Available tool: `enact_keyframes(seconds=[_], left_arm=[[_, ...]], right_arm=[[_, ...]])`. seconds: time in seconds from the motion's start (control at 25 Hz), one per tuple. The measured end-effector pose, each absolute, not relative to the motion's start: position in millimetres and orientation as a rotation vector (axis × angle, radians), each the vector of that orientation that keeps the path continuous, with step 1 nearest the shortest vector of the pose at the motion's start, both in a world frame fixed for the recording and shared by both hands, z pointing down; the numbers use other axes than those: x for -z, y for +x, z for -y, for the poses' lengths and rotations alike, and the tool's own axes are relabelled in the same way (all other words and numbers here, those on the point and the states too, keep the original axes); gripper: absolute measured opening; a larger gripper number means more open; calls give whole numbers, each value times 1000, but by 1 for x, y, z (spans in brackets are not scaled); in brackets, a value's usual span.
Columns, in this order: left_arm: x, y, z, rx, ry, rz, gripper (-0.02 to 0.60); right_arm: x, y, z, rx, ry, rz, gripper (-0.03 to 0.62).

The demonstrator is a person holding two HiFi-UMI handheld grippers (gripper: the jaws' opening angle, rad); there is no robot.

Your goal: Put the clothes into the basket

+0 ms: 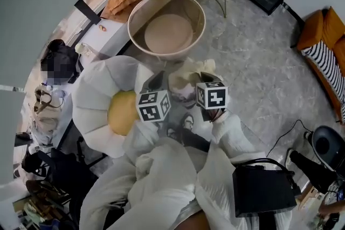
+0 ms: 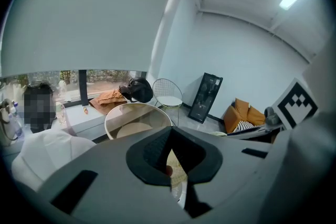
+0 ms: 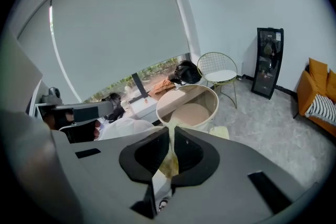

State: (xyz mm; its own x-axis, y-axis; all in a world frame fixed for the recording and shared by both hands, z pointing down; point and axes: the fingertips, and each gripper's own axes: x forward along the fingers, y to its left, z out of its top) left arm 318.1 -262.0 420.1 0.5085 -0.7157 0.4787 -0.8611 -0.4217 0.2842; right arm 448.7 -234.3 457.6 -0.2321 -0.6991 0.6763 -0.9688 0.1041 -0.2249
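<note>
L gripper [image 1: 157, 82], R gripper [image 1: 208, 78] abreast, tilted down; pinching garment [image 1: 186, 86].

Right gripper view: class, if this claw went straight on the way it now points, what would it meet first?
Most likely the round basket, directly ahead of the right claw, which is shut on a pale garment. Nothing else shows between, though depth is unclear.
</note>
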Motion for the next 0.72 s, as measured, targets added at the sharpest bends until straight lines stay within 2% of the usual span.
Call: enact_keyframes(seconds=[0.24, 0.72], left_arm=[[-428, 320, 240, -403, 2248, 1291, 6], [-500, 302, 222, -503, 2139, 1295, 6]], right_arm=[[-477, 457, 216, -964, 1641, 1965, 41], [-566, 439, 202, -1121, 1566, 1886, 41]])
